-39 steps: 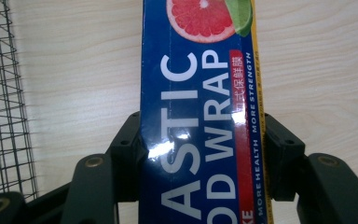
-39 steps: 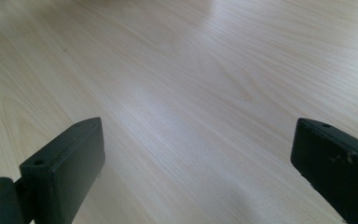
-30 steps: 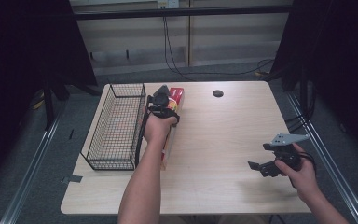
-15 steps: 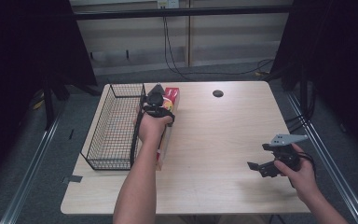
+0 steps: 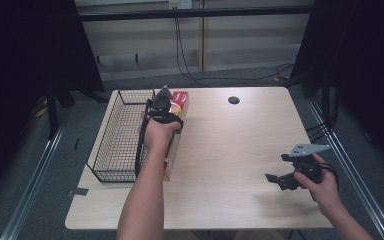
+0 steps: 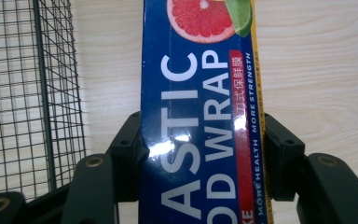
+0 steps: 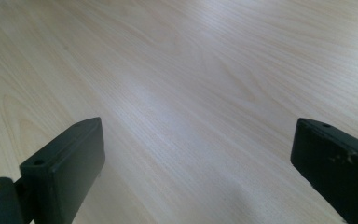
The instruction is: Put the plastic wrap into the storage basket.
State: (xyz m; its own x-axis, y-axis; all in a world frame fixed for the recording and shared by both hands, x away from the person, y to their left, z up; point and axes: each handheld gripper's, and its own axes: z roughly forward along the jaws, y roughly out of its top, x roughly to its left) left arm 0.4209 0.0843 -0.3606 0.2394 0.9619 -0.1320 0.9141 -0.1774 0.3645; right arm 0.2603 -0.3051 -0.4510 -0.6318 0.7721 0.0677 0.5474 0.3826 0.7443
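Note:
A long blue box of plastic food wrap (image 6: pixel 200 116), with a grapefruit picture on it, stands between the jaws of my left gripper (image 6: pixel 203 140), which press on both its sides. From above, the left gripper (image 5: pixel 162 104) sits over the box's far part, and the box's red end (image 5: pixel 181 97) shows just beyond it, beside the wire basket. The box's near end (image 5: pixel 169 167) reaches back along the forearm. My right gripper (image 5: pixel 281 180) is at the table's right front, open, with bare wood between its jaws (image 7: pixel 200 154).
A black wire basket (image 5: pixel 117 135) stands on the left of the wooden table (image 5: pixel 240 145), its right wall next to the box; its mesh (image 6: pixel 28 93) shows in the left gripper view. A small dark round hole (image 5: pixel 233 100) lies at the far middle of the table.
My left gripper has shifted a little left and away, toward the basket, with the box in it. The right gripper has stayed in place.

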